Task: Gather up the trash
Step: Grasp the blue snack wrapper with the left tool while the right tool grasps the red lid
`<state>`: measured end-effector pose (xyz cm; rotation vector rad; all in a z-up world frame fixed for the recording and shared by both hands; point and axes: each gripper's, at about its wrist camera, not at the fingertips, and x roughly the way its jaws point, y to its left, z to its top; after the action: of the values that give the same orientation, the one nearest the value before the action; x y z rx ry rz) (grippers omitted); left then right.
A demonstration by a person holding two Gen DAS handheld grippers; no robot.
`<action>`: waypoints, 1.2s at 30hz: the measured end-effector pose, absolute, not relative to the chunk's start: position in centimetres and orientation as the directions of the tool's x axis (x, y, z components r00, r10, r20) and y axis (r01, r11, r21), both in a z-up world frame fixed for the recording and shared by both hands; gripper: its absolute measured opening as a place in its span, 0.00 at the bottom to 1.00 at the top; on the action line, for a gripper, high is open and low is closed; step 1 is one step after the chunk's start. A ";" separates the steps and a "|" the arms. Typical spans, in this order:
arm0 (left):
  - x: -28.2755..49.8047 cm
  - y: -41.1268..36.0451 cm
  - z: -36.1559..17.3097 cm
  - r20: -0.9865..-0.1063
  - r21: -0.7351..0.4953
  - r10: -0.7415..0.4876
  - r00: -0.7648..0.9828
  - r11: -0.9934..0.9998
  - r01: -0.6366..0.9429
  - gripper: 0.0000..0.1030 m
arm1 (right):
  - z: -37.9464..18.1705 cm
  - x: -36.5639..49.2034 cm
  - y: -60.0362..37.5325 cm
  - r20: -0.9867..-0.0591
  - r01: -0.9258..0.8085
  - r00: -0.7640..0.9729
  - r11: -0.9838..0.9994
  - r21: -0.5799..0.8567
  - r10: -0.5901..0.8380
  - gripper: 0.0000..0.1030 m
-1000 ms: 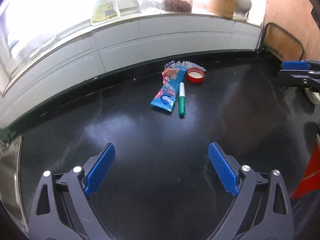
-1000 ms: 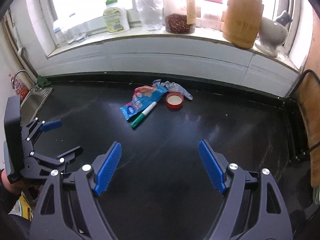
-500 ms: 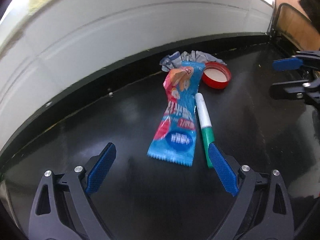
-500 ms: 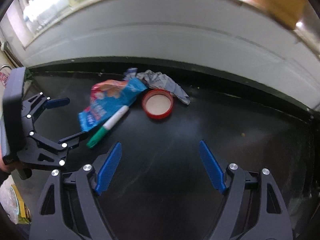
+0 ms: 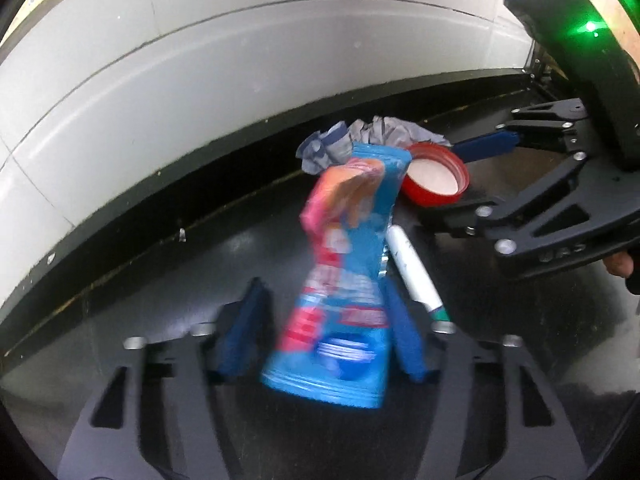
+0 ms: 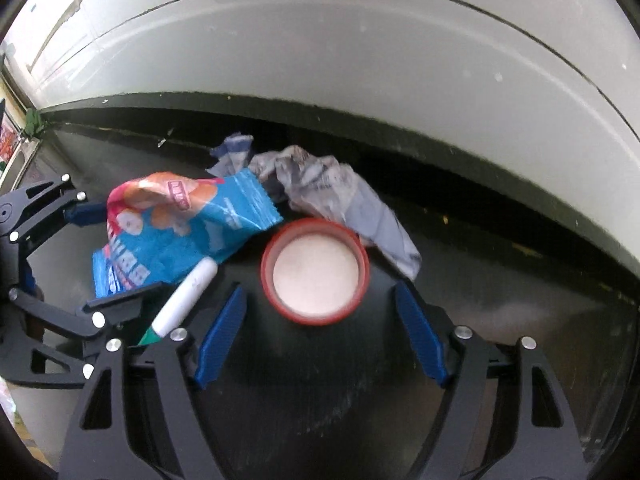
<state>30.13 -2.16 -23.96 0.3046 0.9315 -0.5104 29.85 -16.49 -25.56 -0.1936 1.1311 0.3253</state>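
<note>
A second ago both grippers were hanging wide open, well back from the small heap of trash on the black countertop (image 6: 500,320); now both are right at it. On the left, the left gripper (image 5: 324,332) has come down over the near end of the blue snack wrapper (image 5: 348,280) and its jaws are closing, with the wrapper between them; the picture is blurred there, so I cannot tell if the pads already press on it. Just beside the wrapper lies the white and green marker (image 5: 416,272), apart from that gripper's pads, it seems. Further right, the right gripper (image 6: 320,332) stands over the red lid (image 6: 315,271); its jaws are closing too, but they do not yet touch the lid's rim. Behind the lid lies the crumpled grey wrapper (image 6: 340,196), untouched. So collecting is only starting: nothing is lifted yet.
</note>
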 end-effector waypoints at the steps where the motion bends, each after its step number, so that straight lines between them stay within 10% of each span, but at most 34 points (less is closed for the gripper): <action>1: 30.2 -2.2 -23.9 -0.825 0.034 -0.281 0.491 0.841 0.540 0.39 | -25.4 29.9 -16.4 -0.908 -0.353 0.389 0.935 0.010 0.157 0.48; 8: 29.4 -1.8 -22.8 -0.828 0.014 -0.270 0.492 0.867 0.499 0.18 | -23.5 28.2 -16.5 -0.906 -0.349 0.397 0.937 -0.003 0.145 0.48; 36: 5.0 2.7 -16.1 -0.788 0.039 -0.193 0.584 0.932 0.359 0.18 | -12.0 3.8 -15.8 -0.847 -0.349 0.486 0.936 0.038 0.216 0.48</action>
<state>5.04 2.74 -16.06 0.2024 0.8911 -0.3245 3.82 -15.85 -12.01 -0.1462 1.0075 0.3450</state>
